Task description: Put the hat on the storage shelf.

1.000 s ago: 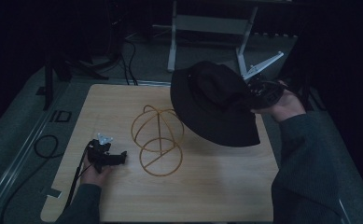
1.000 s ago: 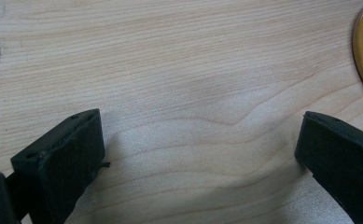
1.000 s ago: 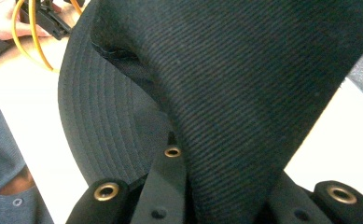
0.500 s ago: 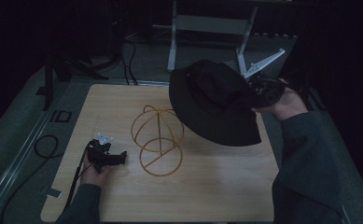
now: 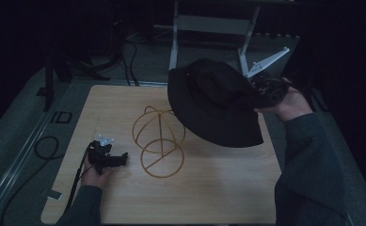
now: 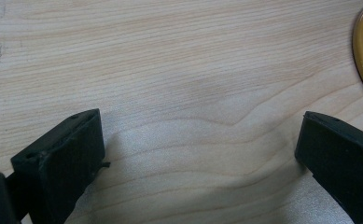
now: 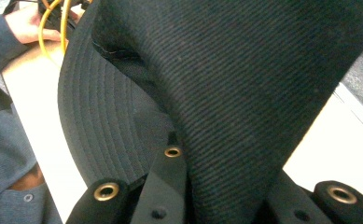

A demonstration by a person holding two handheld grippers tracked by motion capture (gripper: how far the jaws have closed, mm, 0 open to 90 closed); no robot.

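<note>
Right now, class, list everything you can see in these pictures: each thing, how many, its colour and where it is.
Hat: one, black, held up over the table's far right, above the stand.
Wire stand: one, yellow, upright at the table's middle.
Table: one, light wood, beneath everything.
Cable: one, black, looped on the grey floor left of the table.
Metal frame: one, grey, behind the table.
Left tongs: one pair, black, open, low over the table's left.
Right tongs: one pair, black, shut on the hat.
Hands: two, one per pair.
</note>
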